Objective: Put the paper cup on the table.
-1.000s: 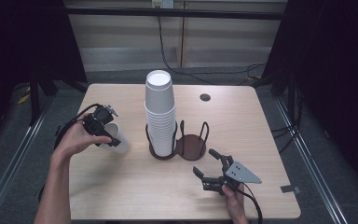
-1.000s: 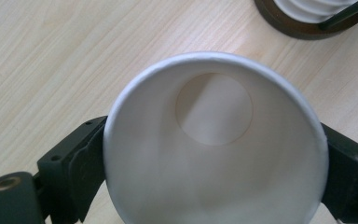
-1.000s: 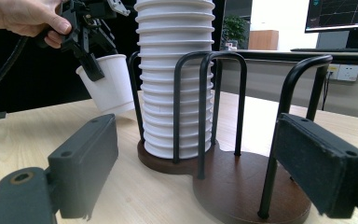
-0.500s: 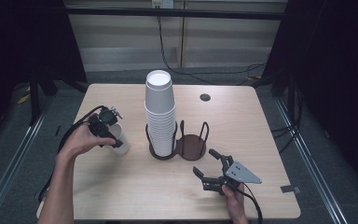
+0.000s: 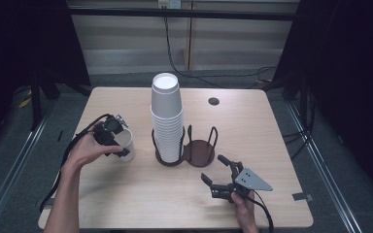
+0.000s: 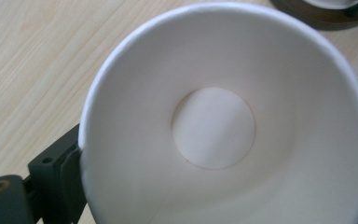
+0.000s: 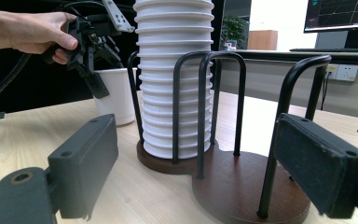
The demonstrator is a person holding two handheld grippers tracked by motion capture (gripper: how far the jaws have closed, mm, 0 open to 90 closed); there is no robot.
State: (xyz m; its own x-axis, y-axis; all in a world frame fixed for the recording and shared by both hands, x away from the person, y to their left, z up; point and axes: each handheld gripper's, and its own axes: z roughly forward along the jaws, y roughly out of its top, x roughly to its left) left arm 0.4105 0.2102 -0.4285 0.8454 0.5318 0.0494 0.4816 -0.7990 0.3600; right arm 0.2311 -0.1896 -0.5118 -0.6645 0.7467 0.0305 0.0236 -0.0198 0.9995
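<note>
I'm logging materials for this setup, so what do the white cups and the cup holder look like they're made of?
Cup stack and the held cup: probably paper, matte white, with a faint side seam and an inset disc bottom. Cup holder: seemingly dark brown wood base with a low sheen, and bent black rods, likely metal wire.

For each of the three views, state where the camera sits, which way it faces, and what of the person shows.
High view: above the table, facing forward and down; both forearms and hand-held grippers, left, right.
Left gripper view: looks down into the single white paper cup; one black jaw at its rim.
Right gripper view: low, facing the tall stack of white paper cups in the dark wire holder.
Shared: that stack and holder.
</note>
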